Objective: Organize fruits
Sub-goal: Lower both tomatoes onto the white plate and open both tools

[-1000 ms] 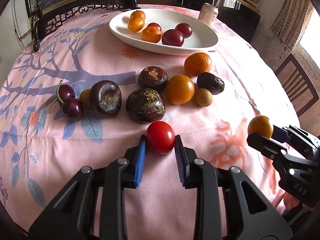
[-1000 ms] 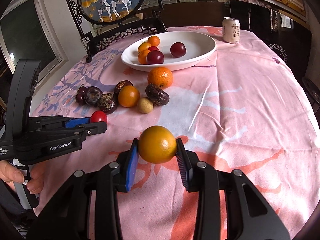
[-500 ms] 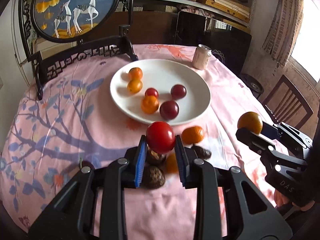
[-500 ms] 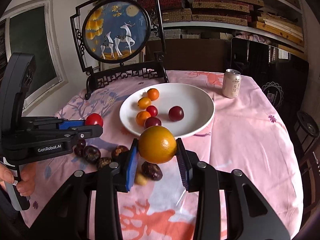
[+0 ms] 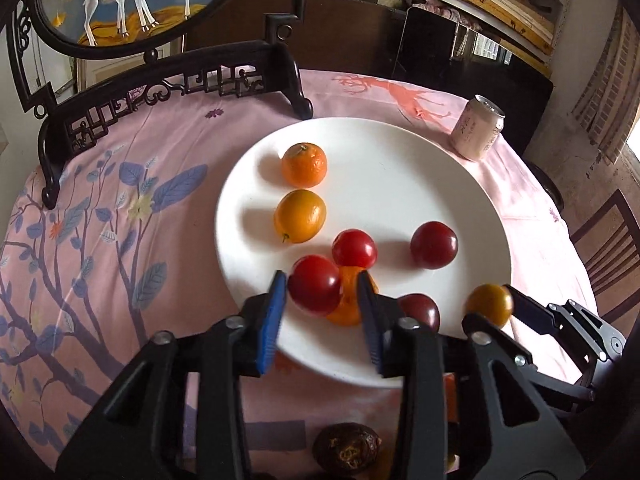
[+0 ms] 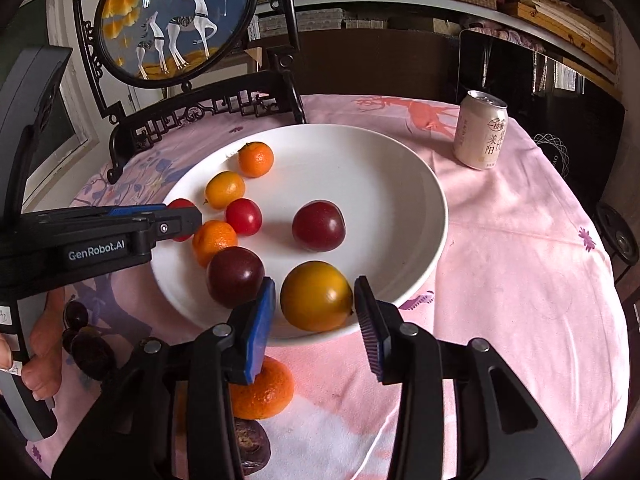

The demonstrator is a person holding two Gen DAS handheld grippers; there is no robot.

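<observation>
Left tool (image 5: 322, 292) wide, tomato (image 5: 315, 284) between pads over plate (image 5: 460, 184); right tool (image 6: 315, 300) wide around orange (image 6: 316, 295). Tomato soft, bruisable; orange firmer. Pinch midline gently.

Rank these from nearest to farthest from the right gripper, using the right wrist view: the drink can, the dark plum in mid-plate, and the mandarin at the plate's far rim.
1. Dark plum, mid-plate, just beyond the right gripper.
2. Mandarin, far left rim of the plate.
3. Drink can, off the plate, far right.
</observation>
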